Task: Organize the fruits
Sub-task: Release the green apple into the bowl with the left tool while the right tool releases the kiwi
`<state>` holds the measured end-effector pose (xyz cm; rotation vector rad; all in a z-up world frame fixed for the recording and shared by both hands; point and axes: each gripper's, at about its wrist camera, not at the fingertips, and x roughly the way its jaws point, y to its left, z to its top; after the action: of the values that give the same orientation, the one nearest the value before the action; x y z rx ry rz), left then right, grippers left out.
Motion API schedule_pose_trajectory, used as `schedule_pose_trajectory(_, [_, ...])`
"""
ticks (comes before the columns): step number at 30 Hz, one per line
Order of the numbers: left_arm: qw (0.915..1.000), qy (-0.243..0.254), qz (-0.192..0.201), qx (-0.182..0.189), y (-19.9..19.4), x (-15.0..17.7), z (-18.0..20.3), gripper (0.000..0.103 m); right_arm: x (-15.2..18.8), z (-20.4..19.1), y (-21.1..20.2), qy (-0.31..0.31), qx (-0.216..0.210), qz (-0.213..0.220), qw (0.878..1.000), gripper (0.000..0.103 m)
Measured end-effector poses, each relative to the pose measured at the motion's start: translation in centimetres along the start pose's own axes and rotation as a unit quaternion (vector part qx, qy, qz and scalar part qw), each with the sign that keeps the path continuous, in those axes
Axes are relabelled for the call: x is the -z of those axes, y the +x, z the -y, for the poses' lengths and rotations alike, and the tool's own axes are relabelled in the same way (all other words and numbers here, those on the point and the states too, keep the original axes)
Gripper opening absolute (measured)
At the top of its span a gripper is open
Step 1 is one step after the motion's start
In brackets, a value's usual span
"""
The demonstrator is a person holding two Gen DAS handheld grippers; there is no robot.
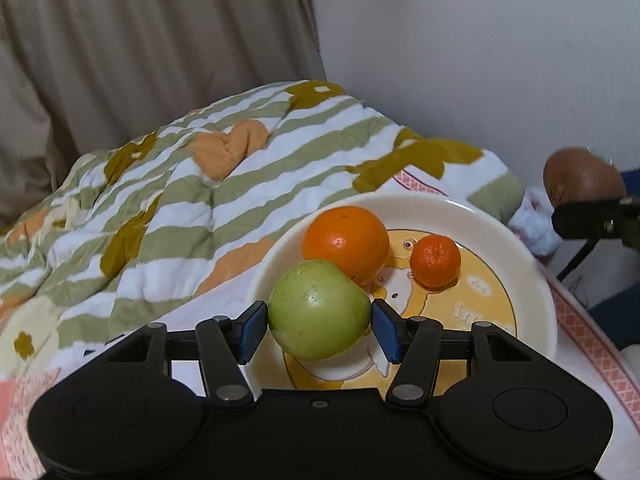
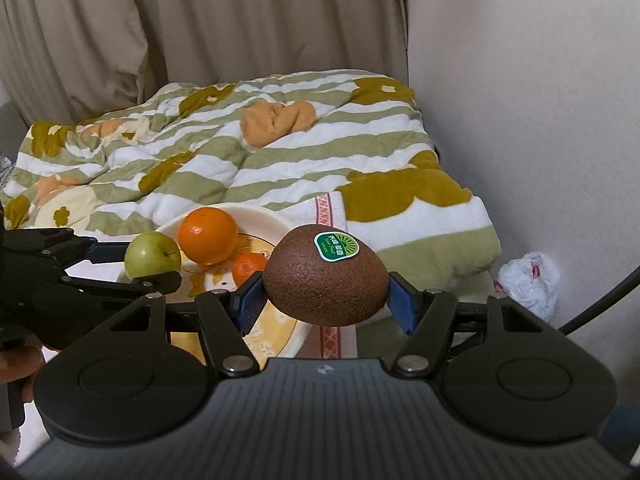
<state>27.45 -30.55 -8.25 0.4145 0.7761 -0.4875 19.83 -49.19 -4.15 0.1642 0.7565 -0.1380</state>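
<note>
The left tool (image 1: 319, 320) is gripping a green apple (image 1: 319, 309), its two blue pads pressing on the fruit's left and right sides. The apple is hanging over the near part of a cream plate (image 1: 532, 280) that is lying just ahead of this tool; whether the apple is touching the plate cannot be told. Straight ahead of the apple, an orange (image 1: 346, 244) is sitting on the plate, seeming to touch the apple's far side. Ahead and to the right of the tool, a mandarin (image 1: 435, 260) is resting on the plate just beside the orange.

The right tool (image 2: 326, 294) is clenching a brown kiwi (image 2: 316, 284) with a green sticker (image 2: 336, 246) on top, the blue pads bearing on both of its ends. The kiwi is hanging just beyond the plate's (image 2: 256, 216) right rim, above the bed's pink-patterned cloth (image 2: 328, 208). To the left of this tool, the left tool (image 2: 136, 264) is showing with the apple (image 2: 152, 255) in its grip, and the orange (image 2: 208, 235) and mandarin (image 2: 248, 266) are lying on the plate beyond it.

Ahead of both tools, a striped flowered quilt (image 2: 260, 168) is lying bunched on the bed, with a beige curtain (image 2: 200, 32) hanging behind it. Off to the right of the right tool, a crumpled white bag (image 2: 528, 280) is sitting by the wall.
</note>
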Motion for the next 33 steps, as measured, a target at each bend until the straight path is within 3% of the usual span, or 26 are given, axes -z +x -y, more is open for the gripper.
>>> schedule_pose_trajectory(3, [0.9999, 0.014, -0.004, 0.002, 0.4, 0.1, 0.4, 0.062, 0.0, 0.1, 0.3, 0.003, 0.003, -0.002, 1.000, 0.080])
schedule_pose_trajectory(5, [0.9997, 0.020, 0.011, -0.003, 0.1, -0.1, 0.6, 0.078, 0.0, 0.2, 0.3, 0.006, 0.004, -0.002, 1.000, 0.080])
schedule_pose_trajectory(6, [0.9995, 0.023, 0.020, -0.008, -0.2, -0.2, 0.6, 0.098, 0.0, 0.2, 0.3, 0.008, 0.004, -0.002, 1.000, 0.080])
schedule_pose_trajectory(7, [0.9991, 0.025, 0.031, -0.015, -0.6, -0.3, 0.6, 0.103, -0.1, 0.2, 0.2, 0.009, 0.004, -0.001, 1.000, 0.080])
schedule_pose_trajectory(11, [0.9992, 0.015, 0.037, -0.009, -1.7, -0.8, 0.2, 0.103, -0.4, 0.1, -0.2, 0.009, 0.002, 0.004, 1.000, 0.080])
schedule_pose_trajectory(17, [0.9989, -0.038, 0.027, 0.007, -3.6, -0.4, -1.6, 0.103, -0.7, -0.3, -0.6, -0.002, -0.009, 0.007, 1.000, 0.080])
schedule_pose_trajectory(28, [0.9930, -0.116, 0.022, -0.005, -7.4, 1.4, -4.1, 0.103, 0.0, -3.5, 1.3, -0.050, -0.054, -0.022, 0.997, 0.080])
schedule_pose_trajectory(33, [0.9920, -0.124, 0.018, -0.018, -8.1, 2.2, -4.5, 0.103, 1.0, -5.3, 2.8, -0.074, -0.068, -0.039, 0.994, 0.080])
